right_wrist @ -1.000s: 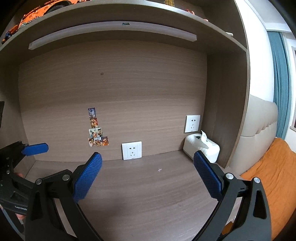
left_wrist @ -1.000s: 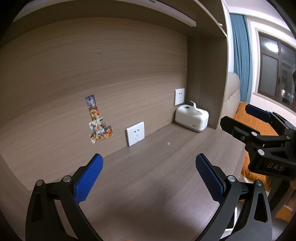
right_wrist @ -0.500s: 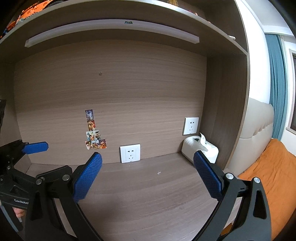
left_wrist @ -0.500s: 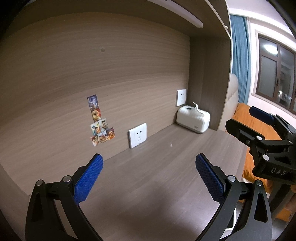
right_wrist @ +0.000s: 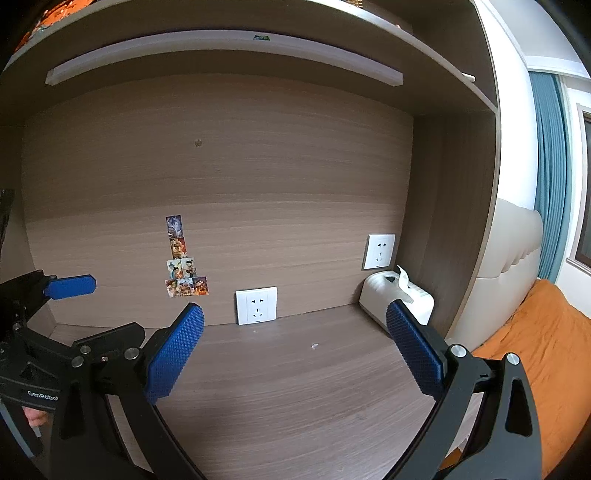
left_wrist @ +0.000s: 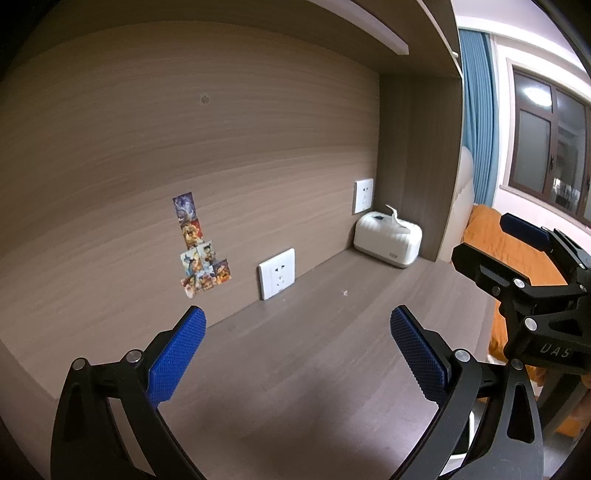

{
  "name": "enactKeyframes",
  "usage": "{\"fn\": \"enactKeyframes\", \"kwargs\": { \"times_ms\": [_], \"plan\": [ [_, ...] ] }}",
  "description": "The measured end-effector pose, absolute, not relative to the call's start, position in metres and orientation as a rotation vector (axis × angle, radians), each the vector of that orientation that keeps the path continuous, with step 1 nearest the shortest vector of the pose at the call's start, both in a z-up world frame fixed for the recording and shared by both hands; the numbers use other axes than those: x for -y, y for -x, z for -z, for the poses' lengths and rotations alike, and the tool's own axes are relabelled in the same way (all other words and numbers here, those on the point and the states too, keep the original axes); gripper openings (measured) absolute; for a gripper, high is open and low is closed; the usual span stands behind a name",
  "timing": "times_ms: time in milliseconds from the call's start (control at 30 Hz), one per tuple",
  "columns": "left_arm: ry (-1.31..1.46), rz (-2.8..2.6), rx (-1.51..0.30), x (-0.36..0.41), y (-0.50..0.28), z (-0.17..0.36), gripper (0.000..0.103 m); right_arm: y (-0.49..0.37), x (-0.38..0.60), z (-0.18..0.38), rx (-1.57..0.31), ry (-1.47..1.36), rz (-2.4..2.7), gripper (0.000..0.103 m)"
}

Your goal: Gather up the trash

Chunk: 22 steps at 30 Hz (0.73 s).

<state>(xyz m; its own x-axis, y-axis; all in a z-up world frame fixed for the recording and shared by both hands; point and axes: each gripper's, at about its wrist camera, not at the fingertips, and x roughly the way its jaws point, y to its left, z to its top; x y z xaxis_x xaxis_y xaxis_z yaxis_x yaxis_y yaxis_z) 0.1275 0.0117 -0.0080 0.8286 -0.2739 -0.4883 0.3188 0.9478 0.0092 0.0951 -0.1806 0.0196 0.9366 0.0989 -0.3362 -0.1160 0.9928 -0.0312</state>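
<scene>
Two tools [left_wrist: 295,343] [right_wrist: 295,343] agape, woodgrain desk [left_wrist: 295,369] — white crumb [left_wrist: 345,293]

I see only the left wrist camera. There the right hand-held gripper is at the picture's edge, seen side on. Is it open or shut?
Observer: Open. In the right wrist view the right hand-held gripper has its blue pads wide apart, with nothing between them.
Operator: Is any trash ahead of it?
Observer: Yes. A small white scrap lies on the desk; in that view it appears between the two pads, farther out.
Operator: Is anything stored higher up?
Observer: On the top shelf, at its left end, there is something orange. I cannot tell what it is.
</scene>
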Motion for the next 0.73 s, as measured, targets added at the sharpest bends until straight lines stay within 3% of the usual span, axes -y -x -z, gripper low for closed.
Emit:
{"fn": "enactKeyframes", "kwargs": {
  "times_ms": [733],
  "plan": [
    [-0.069,0.315,-0.528,-0.032,-0.167,0.023,0.098,-0.126,0.162,-0.004,-0.392,0.050,-0.067,0.098]
  ]
}}
